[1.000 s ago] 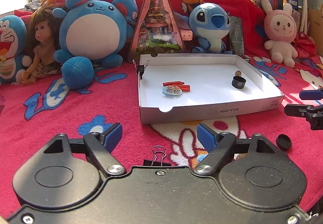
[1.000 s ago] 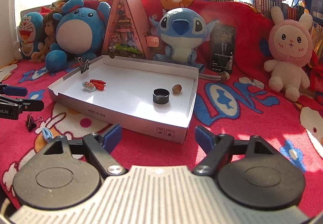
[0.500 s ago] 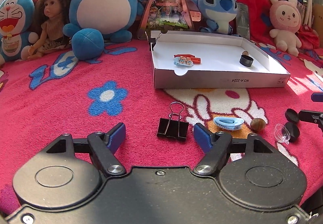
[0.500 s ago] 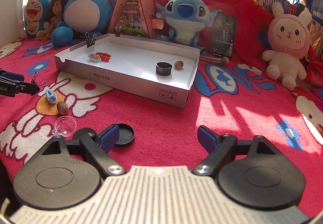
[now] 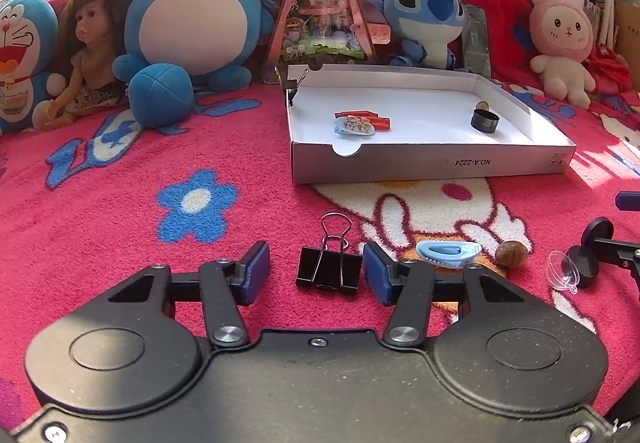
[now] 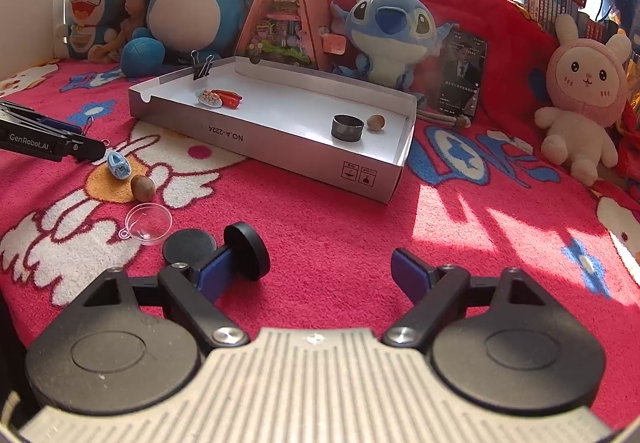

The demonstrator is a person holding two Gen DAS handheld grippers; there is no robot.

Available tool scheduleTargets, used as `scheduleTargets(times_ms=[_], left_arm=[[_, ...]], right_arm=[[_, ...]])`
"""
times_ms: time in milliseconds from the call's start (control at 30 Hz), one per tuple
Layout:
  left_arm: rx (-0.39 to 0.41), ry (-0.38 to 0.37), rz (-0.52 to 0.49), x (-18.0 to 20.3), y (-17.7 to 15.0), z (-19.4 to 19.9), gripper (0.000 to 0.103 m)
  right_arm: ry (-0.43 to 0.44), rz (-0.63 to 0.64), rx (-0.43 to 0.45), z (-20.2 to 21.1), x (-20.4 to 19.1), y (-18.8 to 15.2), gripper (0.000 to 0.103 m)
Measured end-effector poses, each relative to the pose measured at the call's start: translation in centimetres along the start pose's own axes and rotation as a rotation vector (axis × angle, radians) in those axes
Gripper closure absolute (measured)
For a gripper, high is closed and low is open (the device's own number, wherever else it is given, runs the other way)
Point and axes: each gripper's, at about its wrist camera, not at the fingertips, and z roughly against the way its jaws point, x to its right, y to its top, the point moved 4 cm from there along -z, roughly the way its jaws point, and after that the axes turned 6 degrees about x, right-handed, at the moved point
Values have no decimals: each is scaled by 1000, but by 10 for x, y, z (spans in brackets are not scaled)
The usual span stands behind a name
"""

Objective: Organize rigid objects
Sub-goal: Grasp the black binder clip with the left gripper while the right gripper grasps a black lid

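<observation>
A black binder clip (image 5: 328,271) lies on the red blanket between the fingers of my left gripper (image 5: 316,273). The jaws are closing: the right pad is at the clip's edge, while the left pad is a short gap away. My right gripper (image 6: 312,273) stands open, with a black disc (image 6: 246,251) on edge against its left finger (image 6: 214,275). A second black disc (image 6: 188,245) lies flat beside it. The white box (image 5: 432,163) holds red pieces (image 5: 364,117), a small blue dish (image 5: 354,127), a black ring (image 5: 485,120) and a nut (image 5: 482,105).
Loose on the blanket are a clear dome (image 6: 148,223), a brown nut (image 6: 142,187) and a small blue shoe (image 6: 119,165). Another binder clip (image 5: 292,87) grips the box's far left corner. Plush toys, a doll and a triangular display line the back.
My left gripper's jaws have narrowed around the binder clip after coming down over it. My right gripper has moved in on the black discs, one of which now stands on edge at its left finger.
</observation>
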Motion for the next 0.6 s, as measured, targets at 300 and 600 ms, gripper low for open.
scheduleTargets(times_ms=[300, 600], left_arm=[[4, -7, 18, 1, 4, -4, 63], [15, 5, -18, 11, 1, -6, 65]], right_arm=[[-2, -42, -7, 0, 6, 4, 18], [33, -42, -23, -6, -9, 0, 34]])
